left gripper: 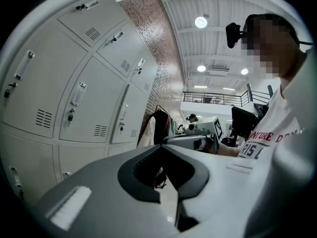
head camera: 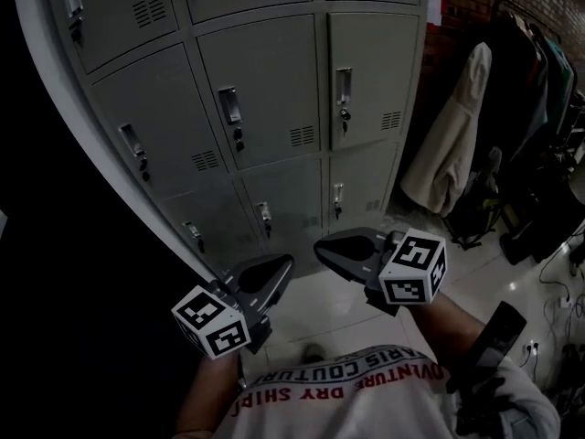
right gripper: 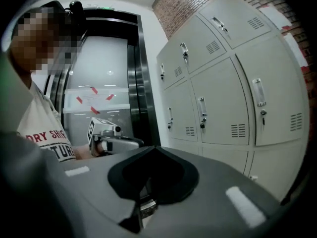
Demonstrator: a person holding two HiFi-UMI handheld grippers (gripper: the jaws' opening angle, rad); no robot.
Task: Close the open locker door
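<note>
A bank of grey lockers (head camera: 265, 90) fills the upper half of the head view. Every door I can see there lies flush with its frame, each with a handle and a lock. Both grippers hang low in front of my body, well short of the lockers and touching nothing. My left gripper (head camera: 281, 263) is shut and empty, its jaws meeting at a point (left gripper: 161, 146). My right gripper (head camera: 322, 246) is also shut and empty, jaws together (right gripper: 151, 148). The two tips sit close side by side.
A rack with a pale coat (head camera: 452, 144) and dark clothes stands right of the lockers. Black bags (head camera: 539, 218) and cables lie on the tiled floor beneath it. A steel lift door (right gripper: 109, 83) shows in the right gripper view.
</note>
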